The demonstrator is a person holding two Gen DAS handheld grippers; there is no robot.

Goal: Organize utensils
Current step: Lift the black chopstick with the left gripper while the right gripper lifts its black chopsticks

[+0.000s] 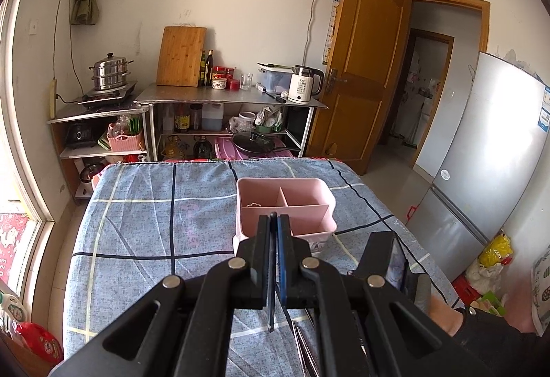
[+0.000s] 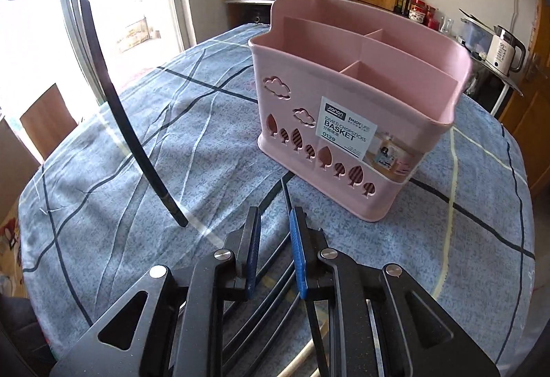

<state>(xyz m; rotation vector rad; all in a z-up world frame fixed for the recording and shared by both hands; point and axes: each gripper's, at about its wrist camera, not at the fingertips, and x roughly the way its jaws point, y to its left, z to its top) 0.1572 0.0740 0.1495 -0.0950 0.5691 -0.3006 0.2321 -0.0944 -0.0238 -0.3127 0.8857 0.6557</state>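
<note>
Left gripper [image 1: 274,219] clamps one black chopstick [image 1: 271,291] | right gripper [image 2: 274,222] parted over loose chopsticks [image 2: 275,274], gripping nothing | risk: grabbing several, or knocking pink basket [image 2: 354,95].

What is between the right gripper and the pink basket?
In the right wrist view, black chopsticks lie on the blue checked cloth, running from between the right gripper fingers toward the pink basket. Otherwise that stretch is bare cloth.
</note>
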